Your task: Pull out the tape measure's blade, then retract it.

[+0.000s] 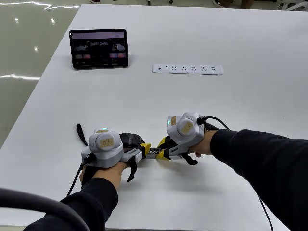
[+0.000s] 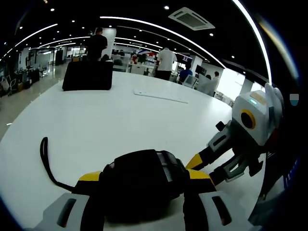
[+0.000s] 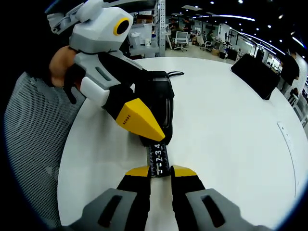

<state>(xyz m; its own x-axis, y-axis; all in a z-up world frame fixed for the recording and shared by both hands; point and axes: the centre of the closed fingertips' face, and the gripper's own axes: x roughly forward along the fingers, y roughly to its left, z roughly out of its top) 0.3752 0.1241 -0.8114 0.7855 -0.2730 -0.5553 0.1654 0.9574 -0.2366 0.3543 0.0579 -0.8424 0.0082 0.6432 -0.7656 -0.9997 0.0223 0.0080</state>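
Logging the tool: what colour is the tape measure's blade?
The blade is black with white numerals; right gripper view.

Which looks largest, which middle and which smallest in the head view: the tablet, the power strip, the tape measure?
1. tablet, largest in area.
2. power strip, longer than the tablet but much thinner.
3. tape measure, smallest as seen; it is partly hidden, so its place below the strip is unsure.

A white table [image 1: 250, 48] is seen from above. A dark tablet [image 1: 98, 48], its screen lit, is propped up at eleven o'clock. A white power strip [image 1: 187, 69] is laid flat at twelve o'clock, well apart from it. Glossy floor [image 1: 24, 48] is seen at ten o'clock.
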